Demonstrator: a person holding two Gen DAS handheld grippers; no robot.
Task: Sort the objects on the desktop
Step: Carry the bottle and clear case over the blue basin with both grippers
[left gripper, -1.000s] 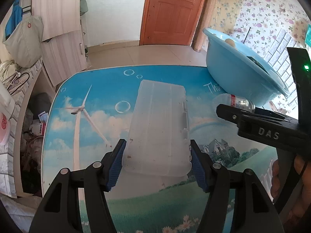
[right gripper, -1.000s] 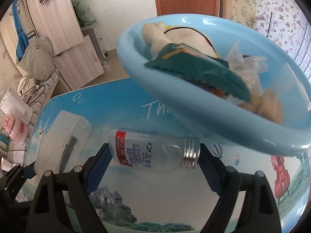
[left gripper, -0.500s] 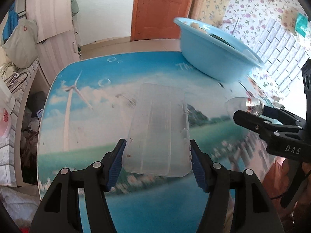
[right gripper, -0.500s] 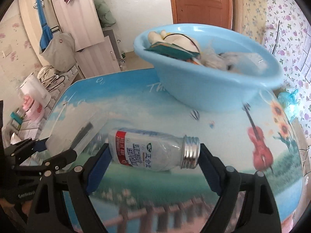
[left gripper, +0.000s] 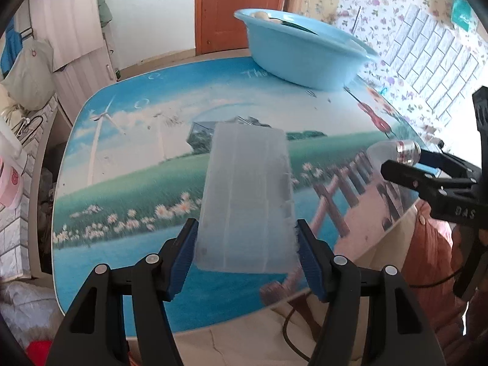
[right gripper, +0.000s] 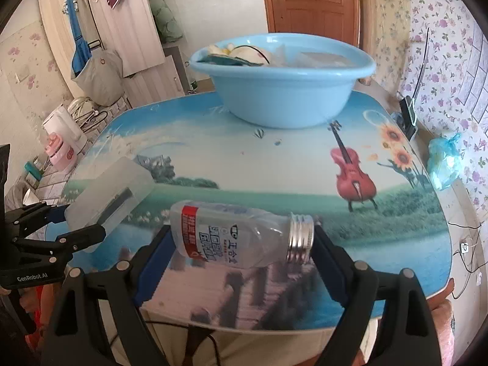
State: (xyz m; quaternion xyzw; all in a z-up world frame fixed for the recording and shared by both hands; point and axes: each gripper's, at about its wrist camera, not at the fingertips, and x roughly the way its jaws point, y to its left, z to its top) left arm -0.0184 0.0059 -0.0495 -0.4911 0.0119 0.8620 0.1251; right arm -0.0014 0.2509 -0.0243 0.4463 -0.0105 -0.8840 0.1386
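Observation:
My left gripper [left gripper: 245,251] is shut on a clear plastic storage box [left gripper: 247,195] and holds it above the near part of the table; the box also shows in the right wrist view [right gripper: 106,195]. My right gripper [right gripper: 241,251] is shut on a clear bottle [right gripper: 241,238] with a red-and-white label and a silver threaded neck, held sideways above the table's near edge. The bottle's neck shows in the left wrist view [left gripper: 407,149], right of the box. A light blue basin [right gripper: 283,91] holding several items stands at the far side of the table.
The table [right gripper: 274,167] has a printed landscape top with a violin and sunflowers. A blue plastic bag [right gripper: 443,164] and a black device [right gripper: 407,116] lie at its right edge. Cabinets and a wooden door [right gripper: 311,0] stand behind. Cables hang below the near edge.
Both grippers have pulled back from the basin toward the table's near edge and risen, carrying the box and the bottle. The basin now looks farther away.

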